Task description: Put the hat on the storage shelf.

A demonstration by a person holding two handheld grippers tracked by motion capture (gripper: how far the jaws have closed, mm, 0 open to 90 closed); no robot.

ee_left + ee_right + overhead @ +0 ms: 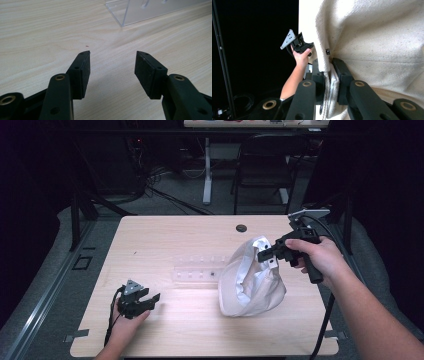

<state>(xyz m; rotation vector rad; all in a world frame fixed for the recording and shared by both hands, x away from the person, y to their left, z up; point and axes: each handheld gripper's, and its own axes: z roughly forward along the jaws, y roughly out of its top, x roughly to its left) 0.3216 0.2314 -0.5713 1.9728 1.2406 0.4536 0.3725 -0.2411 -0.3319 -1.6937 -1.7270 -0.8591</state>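
The white cloth bag (252,282) is hanging over the right half of the worktop, its lower bulge resting on the wood toward the near right corner and its upper edge lifted toward the far right. You are pinching that upper edge with your right gripper (263,254), and in the right gripper view the jaws are pressed together on the bag's thick hem (327,75), with the cream weave (372,40) spreading wide beyond them. Your right hand (320,257) is gripping the handle above the right edge of the worktop.

Just beside the bag, toward the middle of the worktop, a clear plastic rack (196,269) is lying flat; in the left gripper view its corner (130,12) is showing ahead of the jaws, apart from them.

You are holding your left gripper (148,300) low near the near left corner of the worktop (165,235), well apart from the bag. Its jaws are standing wide apart with nothing but bare wood between them, and your left hand (125,320) is resting behind it.
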